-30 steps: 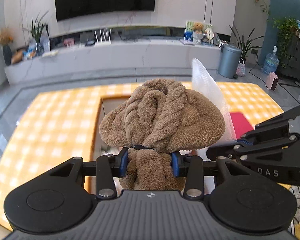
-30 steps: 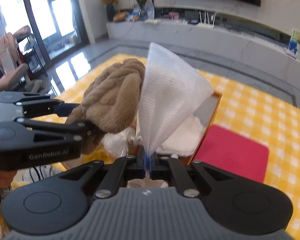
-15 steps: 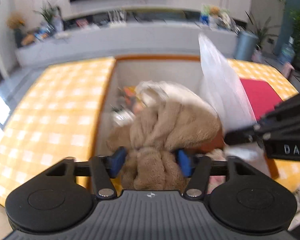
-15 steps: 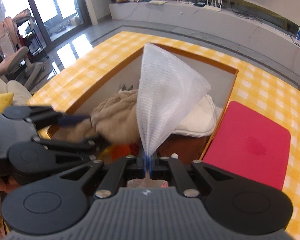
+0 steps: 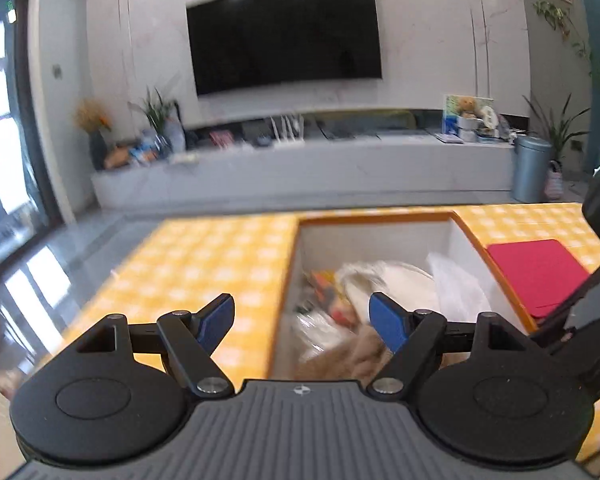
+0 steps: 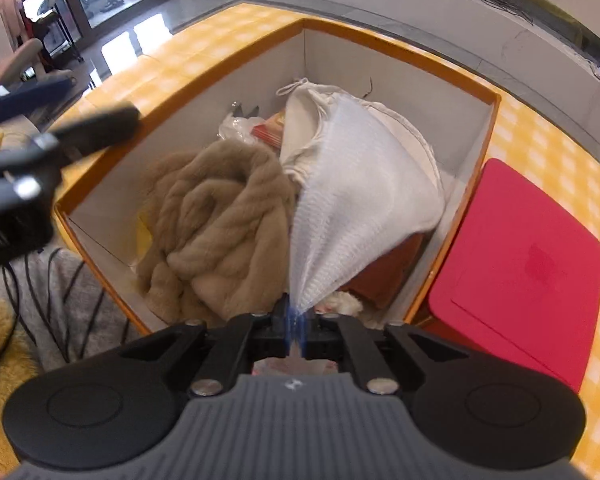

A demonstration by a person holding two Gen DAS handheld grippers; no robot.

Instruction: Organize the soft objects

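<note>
Fluffy tan plush towel (image 6: 216,224) lies in the orange-rimmed white cardboard box (image 6: 396,46), white mesh foam sheet (image 6: 352,208) pinched above it.

The left gripper (image 5: 302,322) stands wide and is opening further, nothing between its blue pads (image 5: 388,326) — the towel sits below it in the near left of the box. The right gripper (image 6: 296,330) is just starting to open, its pads pressing the gathered corner of the sheet, which fans over a cream cloth bag (image 6: 312,120). A red rectangular mat (image 6: 516,268) lies on the yellow checked tablecloth (image 6: 548,148), just right of the box.
</note>
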